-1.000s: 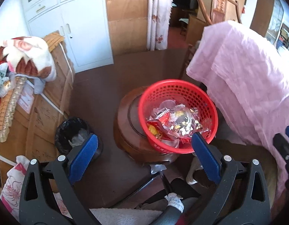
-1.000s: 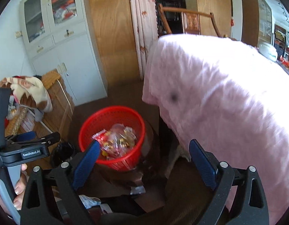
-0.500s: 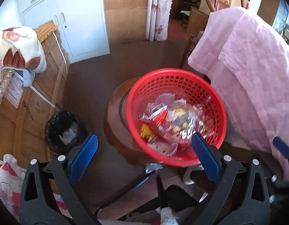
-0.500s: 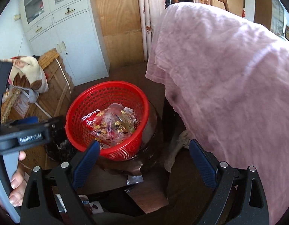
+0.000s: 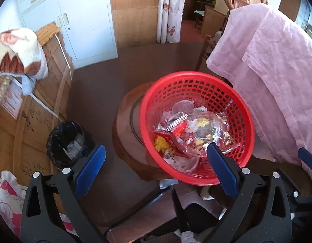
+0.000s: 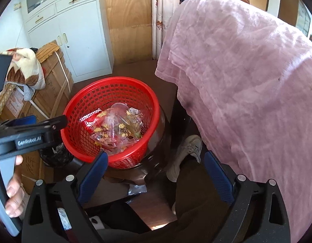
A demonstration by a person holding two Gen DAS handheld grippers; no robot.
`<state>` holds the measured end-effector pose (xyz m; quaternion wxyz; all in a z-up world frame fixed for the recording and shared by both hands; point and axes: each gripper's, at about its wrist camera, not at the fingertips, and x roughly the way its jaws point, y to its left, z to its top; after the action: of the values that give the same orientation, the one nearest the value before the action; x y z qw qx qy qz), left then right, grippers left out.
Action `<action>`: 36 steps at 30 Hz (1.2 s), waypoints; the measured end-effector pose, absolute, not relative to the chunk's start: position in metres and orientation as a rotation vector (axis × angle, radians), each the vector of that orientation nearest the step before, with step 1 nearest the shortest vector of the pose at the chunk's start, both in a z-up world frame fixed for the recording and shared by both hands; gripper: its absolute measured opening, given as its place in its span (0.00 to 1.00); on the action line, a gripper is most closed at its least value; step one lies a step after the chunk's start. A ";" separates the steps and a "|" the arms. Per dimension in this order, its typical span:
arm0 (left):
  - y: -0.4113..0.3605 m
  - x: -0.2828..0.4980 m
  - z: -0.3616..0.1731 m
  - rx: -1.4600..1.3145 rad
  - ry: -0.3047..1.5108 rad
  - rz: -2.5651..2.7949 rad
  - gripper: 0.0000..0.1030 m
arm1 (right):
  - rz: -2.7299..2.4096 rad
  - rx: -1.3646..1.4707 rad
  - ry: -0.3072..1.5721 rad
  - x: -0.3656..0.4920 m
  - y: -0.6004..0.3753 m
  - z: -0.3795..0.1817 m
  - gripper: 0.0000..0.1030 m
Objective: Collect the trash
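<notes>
A red mesh basket [image 5: 243,109] holds clear and foil wrappers [image 5: 188,131] and stands on a round dark wooden stool [image 5: 125,125]. It also shows in the right wrist view [image 6: 89,101], with the wrappers [image 6: 115,127] inside. My left gripper [image 5: 154,166] is open and empty, just in front of the basket, with its right pad over the near rim. My right gripper [image 6: 154,172] is open and empty, in front of the basket and to its right. A black-lined bin [image 5: 64,141] with some trash stands on the floor to the left.
A pink cloth [image 6: 247,81] drapes over furniture on the right. Cardboard boxes [image 5: 38,109] with a folded blanket [image 5: 16,52] stand at left. White cabinets [image 6: 75,36] line the back wall. A shoe [image 6: 186,154] shows below the stool. A flowered bag [image 5: 8,198] lies at lower left.
Both grippers have moved closer to the red basket, which now looks larger and nearer. Both stay open and empty.
</notes>
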<state>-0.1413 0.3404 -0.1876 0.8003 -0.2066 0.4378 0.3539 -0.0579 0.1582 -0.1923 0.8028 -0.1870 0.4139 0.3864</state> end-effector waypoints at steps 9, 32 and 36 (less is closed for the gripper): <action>0.349 -0.147 -0.189 -0.470 0.922 0.785 0.93 | 0.829 -0.412 0.908 -0.063 0.164 -0.189 0.92; 0.336 -0.134 -0.200 -0.421 0.961 0.753 0.93 | 0.824 -0.383 0.903 -0.059 0.158 -0.193 0.93; 0.338 -0.135 -0.201 -0.443 0.963 0.740 0.93 | 0.825 -0.383 0.902 -0.059 0.158 -0.193 0.93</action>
<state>-0.1350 0.3379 -0.2006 0.7983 -0.2062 0.4485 0.3450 -0.0586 0.1583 -0.1928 0.8017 -0.1787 0.4209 0.3849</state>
